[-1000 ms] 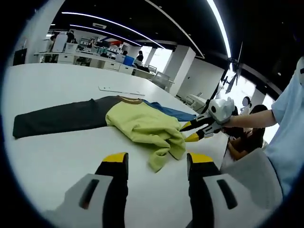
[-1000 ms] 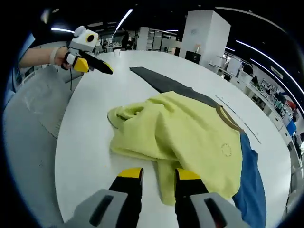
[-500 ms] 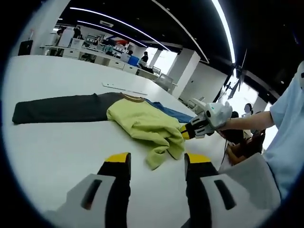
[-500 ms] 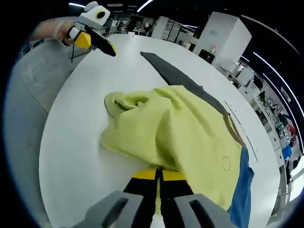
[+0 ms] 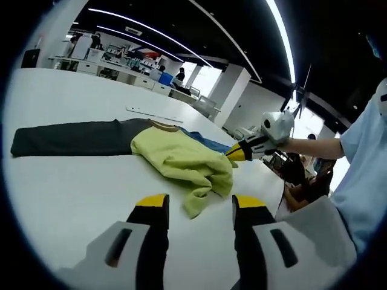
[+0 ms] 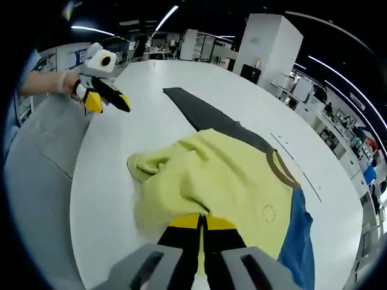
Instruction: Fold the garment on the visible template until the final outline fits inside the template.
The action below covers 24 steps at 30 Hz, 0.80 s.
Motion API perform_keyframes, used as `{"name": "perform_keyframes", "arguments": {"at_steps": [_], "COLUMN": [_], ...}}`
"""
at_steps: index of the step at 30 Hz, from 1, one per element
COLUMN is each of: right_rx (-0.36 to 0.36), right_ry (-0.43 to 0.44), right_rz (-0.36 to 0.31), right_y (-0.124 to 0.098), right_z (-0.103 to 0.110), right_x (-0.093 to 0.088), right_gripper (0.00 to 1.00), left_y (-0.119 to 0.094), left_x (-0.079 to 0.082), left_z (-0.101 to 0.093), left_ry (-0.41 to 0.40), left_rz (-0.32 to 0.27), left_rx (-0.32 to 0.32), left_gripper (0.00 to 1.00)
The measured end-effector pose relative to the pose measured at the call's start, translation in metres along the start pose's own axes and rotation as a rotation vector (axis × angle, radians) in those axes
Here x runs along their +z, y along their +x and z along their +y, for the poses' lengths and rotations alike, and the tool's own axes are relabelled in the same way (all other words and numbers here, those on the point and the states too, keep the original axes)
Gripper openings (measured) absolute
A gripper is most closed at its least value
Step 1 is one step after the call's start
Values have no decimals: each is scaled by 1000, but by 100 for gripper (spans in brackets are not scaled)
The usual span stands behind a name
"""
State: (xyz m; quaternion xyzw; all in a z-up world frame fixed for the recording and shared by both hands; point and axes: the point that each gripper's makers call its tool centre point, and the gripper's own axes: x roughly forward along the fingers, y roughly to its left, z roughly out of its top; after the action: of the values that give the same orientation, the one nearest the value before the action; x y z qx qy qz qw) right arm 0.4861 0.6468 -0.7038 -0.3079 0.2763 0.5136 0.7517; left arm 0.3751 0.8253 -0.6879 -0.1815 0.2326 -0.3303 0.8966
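Observation:
A yellow-green garment (image 5: 181, 160) with a dark sleeve (image 5: 66, 138) and a blue sleeve (image 5: 208, 142) lies crumpled on the white table (image 5: 66, 193). My right gripper (image 6: 202, 222) is shut on the garment's yellow fabric (image 6: 224, 181), holding that edge a little off the table. It enters the left gripper view from the right as the right gripper (image 5: 237, 154), pinching the cloth. My left gripper (image 5: 201, 202) stands open above bare table, short of the garment's near fold. In the right gripper view the left gripper (image 6: 112, 103) hovers at the table's edge, apart from the cloth.
Thin template marks (image 5: 154, 113) lie on the table beyond the collar (image 6: 279, 170). A person's sleeve (image 5: 363, 157) stands at the right. The table edge (image 6: 75, 181) runs close to the garment. Desks and shelves (image 5: 121, 69) fill the background.
My right gripper shut on the yellow fabric and has since lifted that edge off the table. The left gripper stayed open in about the same place.

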Motion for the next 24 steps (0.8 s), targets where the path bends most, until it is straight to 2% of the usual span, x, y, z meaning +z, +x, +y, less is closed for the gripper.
{"name": "perform_keyframes", "arguments": {"at_steps": [7, 12, 18, 24], "right_rx": [-4, -8, -12, -6], "right_ry": [34, 65, 96, 141], "right_rz": [-22, -26, -2, 25], "right_y": [-2, 8, 30, 50], "right_z": [-24, -48, -72, -82], "right_x": [19, 32, 34, 30], "right_gripper": [0, 0, 0, 0], "left_y": [-1, -2, -1, 2], "left_x": [-2, -3, -4, -5], "left_z": [1, 1, 4, 10], "left_ry": [-8, -15, -25, -39], "left_rz": [-1, 3, 6, 10], "left_rx": [4, 10, 16, 19], "left_gripper": [39, 39, 38, 38]}}
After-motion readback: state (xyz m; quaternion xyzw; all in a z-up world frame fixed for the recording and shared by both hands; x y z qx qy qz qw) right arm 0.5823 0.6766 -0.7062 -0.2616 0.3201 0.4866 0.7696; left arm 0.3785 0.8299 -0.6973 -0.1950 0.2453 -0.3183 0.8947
